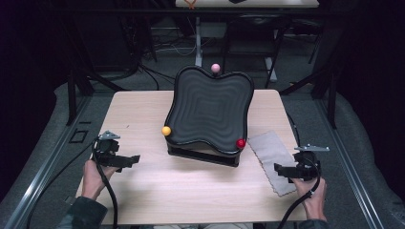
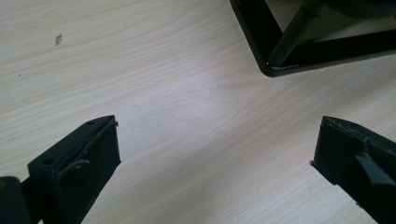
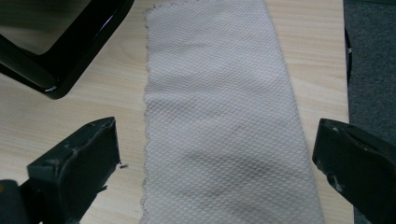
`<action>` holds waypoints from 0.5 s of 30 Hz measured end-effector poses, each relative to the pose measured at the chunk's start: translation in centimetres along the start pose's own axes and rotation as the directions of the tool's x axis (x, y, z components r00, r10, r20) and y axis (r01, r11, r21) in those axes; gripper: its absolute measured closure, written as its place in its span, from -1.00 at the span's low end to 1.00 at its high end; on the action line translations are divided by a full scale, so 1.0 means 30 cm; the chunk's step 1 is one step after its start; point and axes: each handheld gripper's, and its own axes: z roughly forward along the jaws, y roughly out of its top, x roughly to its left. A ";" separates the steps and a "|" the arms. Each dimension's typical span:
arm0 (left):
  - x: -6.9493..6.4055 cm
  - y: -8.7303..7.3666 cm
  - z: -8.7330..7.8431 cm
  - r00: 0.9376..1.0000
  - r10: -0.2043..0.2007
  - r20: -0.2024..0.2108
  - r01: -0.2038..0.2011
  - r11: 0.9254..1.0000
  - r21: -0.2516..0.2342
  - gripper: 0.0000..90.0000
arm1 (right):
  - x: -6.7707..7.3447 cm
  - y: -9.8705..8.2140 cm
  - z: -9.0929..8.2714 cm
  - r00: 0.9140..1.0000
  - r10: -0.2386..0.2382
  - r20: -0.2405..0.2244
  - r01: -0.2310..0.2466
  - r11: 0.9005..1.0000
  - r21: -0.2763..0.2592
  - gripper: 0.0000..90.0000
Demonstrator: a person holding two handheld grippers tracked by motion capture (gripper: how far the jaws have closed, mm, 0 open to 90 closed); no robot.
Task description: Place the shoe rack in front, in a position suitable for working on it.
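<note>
Right claw (image 3: 215,172) hovers spread, empty, above the grey cloth (image 3: 224,112) lying flat directly beneath it. Left claw (image 2: 212,168) spread over bare worktop (image 2: 140,70). Risk: jaws skid, bunching cloth without pinching.

The surface (image 1: 143,191) looks like pale wood-grain laminate, smooth and matt. Just right of the black tray (image 1: 208,110), the grey cloth (image 3: 219,107) shows a fine waffle weave, soft and matt, with a scalloped edge. The tray itself looks like ribbed plastic with a slight sheen; its frame (image 2: 327,46) is glossy black. The right tool (image 3: 212,154) has scuffed, matt black jaws.
</note>
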 end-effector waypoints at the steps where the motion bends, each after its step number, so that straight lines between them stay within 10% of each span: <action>1: 0.000 0.002 0.000 1.000 -0.006 0.008 0.006 1.000 -0.002 -1.00 | 0.001 0.001 -0.002 1.000 0.002 -0.001 -0.002 1.000 -0.001 -1.00; 15: -0.038 0.066 -0.001 0.999 0.031 0.024 -0.031 1.000 -0.005 -1.00 | 0.031 0.041 -0.033 0.999 -0.029 -0.026 0.028 0.999 -0.035 -1.00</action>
